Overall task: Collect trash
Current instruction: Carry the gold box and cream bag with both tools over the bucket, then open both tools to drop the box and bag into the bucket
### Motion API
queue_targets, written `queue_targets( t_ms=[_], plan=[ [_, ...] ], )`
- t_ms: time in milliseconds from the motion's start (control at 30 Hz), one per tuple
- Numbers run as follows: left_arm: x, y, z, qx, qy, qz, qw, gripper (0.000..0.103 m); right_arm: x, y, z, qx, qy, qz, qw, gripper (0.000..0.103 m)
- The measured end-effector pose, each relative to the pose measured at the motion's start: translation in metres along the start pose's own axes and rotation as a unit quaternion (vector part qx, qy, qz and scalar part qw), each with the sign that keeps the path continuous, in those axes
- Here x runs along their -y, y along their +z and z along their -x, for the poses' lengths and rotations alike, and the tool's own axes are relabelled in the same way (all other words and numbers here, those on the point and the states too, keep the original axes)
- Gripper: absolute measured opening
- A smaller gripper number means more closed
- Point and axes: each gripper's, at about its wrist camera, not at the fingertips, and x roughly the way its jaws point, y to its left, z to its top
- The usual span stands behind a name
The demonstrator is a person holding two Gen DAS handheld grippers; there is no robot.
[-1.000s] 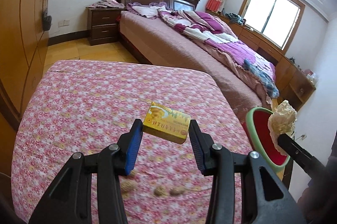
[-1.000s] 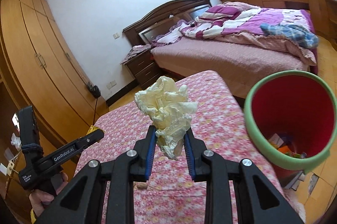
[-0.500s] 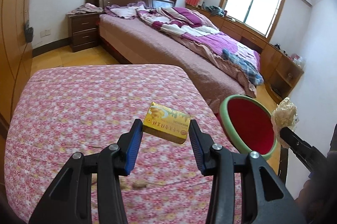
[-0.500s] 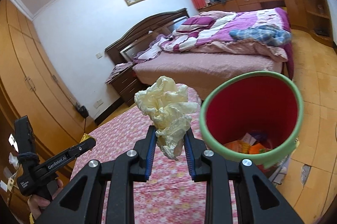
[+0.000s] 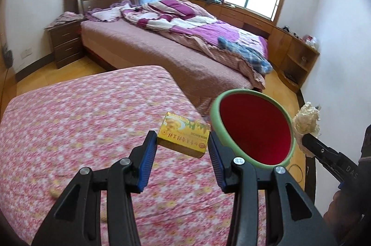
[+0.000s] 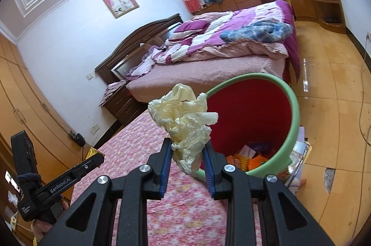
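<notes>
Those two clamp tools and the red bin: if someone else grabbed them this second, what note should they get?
Left gripper: clamped on the yellow box, held above the floral-covered table, just short of the bin.
Right gripper: clamped on the crumpled paper wad, near the rim of the green-rimmed red bin.
Done: both pieces picked up; the bin already holds some colourful trash.
Left: drop both into the bin, then gather the small scraps lying on the table.
</notes>
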Motion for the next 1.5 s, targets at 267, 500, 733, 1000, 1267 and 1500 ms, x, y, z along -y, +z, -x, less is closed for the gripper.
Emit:
queue_targets(
  t_ms=[267, 500, 733, 1000, 1267, 1500],
  plan=[
    [0.037, 0.004, -0.033, -0.016, -0.031, -0.034, 0.9988, 0.046, 0.033, 0.002, -0.014, -0.012, -0.022, -0.027, 0.999, 0.028],
    [0.062, 0.005, -0.065, -0.03, -0.056, -0.059, 0.9962, 0.046, 0.05, 0.001, -0.028, -0.023, -0.038, -0.04, 0.998, 0.029],
    [0.082, 0.003, -0.091, -0.043, -0.072, -0.078, 0.9935, 0.046, 0.062, 0.002, -0.036, -0.029, -0.046, -0.045, 0.997, 0.029],
    [0.095, -0.001, -0.109, -0.051, -0.08, -0.098, 0.9907, 0.046, 0.071, 0.002, -0.044, -0.034, -0.053, -0.054, 0.997, 0.032],
    [0.096, -0.003, -0.116, -0.06, -0.086, -0.097, 0.9898, 0.056, 0.076, 0.001, -0.048, -0.039, -0.052, -0.063, 0.996, 0.039],
    [0.09, -0.002, -0.11, -0.061, -0.082, -0.084, 0.9911, 0.057, 0.075, 0.001, -0.047, -0.038, -0.051, -0.062, 0.996, 0.048]
  ],
)
